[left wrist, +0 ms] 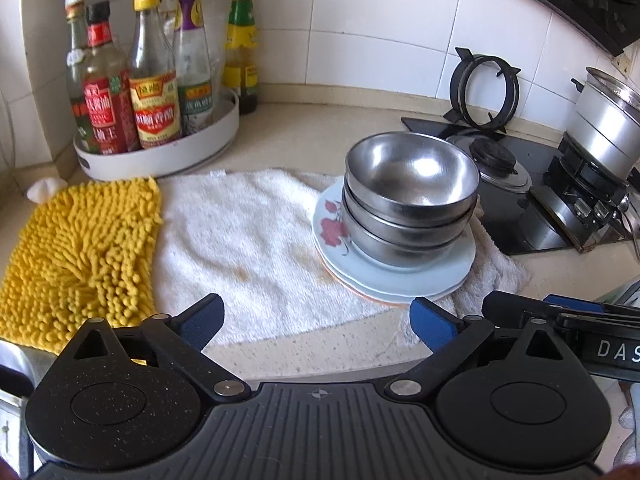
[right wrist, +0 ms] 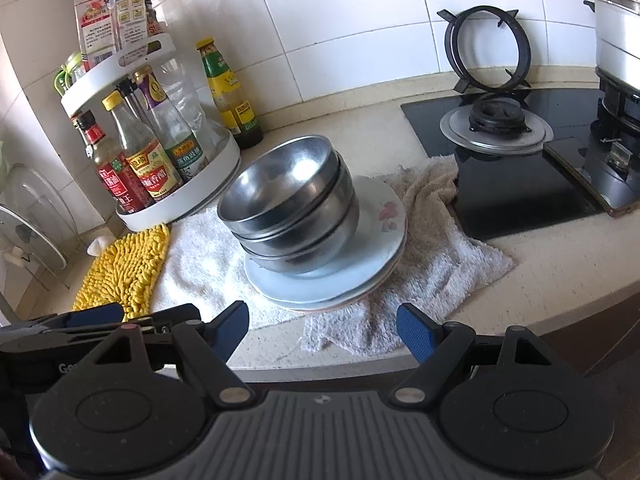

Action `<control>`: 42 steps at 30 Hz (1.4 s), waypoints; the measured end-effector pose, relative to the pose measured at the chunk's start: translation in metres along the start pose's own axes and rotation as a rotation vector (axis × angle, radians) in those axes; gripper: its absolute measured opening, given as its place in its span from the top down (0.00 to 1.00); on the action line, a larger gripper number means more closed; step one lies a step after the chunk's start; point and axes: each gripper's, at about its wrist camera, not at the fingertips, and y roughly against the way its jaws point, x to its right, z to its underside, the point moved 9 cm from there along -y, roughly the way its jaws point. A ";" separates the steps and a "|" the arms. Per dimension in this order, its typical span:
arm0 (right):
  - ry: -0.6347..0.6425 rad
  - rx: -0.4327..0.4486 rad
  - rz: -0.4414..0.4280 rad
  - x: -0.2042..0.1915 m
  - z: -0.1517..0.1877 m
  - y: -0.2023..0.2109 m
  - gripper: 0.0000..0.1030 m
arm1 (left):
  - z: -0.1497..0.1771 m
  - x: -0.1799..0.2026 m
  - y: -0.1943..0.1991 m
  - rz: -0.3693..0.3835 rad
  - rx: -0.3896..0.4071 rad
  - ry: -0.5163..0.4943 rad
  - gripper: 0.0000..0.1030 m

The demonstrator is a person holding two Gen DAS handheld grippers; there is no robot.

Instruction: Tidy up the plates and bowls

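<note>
Three nested steel bowls [left wrist: 410,196] stand on a stack of white plates [left wrist: 400,276], the top one with a red flower print. The stack rests on a white towel [left wrist: 248,248]. My left gripper [left wrist: 316,322] is open and empty, at the counter's front edge, short of the stack. In the right wrist view the bowls [right wrist: 290,208] and plates [right wrist: 380,240] sit just beyond my right gripper [right wrist: 322,330], which is open and empty. The left gripper shows there at the lower left [right wrist: 96,318].
A yellow chenille mat [left wrist: 80,256] lies left of the towel. A white turntable rack [left wrist: 160,160] holds several sauce bottles at the back left. A black gas hob [right wrist: 512,184] with a steel pot [left wrist: 608,128] stands at the right. A glass lid [right wrist: 28,220] leans at far left.
</note>
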 end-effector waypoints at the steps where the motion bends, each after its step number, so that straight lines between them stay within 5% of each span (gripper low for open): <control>1: 0.000 -0.002 0.001 0.001 0.000 0.000 0.04 | 0.001 0.000 -0.001 0.005 -0.006 0.007 0.01; 14: 0.003 -0.081 0.045 0.011 0.017 -0.006 0.04 | 0.019 0.006 -0.012 -0.026 -0.093 -0.007 0.02; 42: -0.010 -0.075 0.045 0.013 0.021 0.002 0.04 | 0.019 0.012 -0.002 -0.042 -0.047 -0.043 0.02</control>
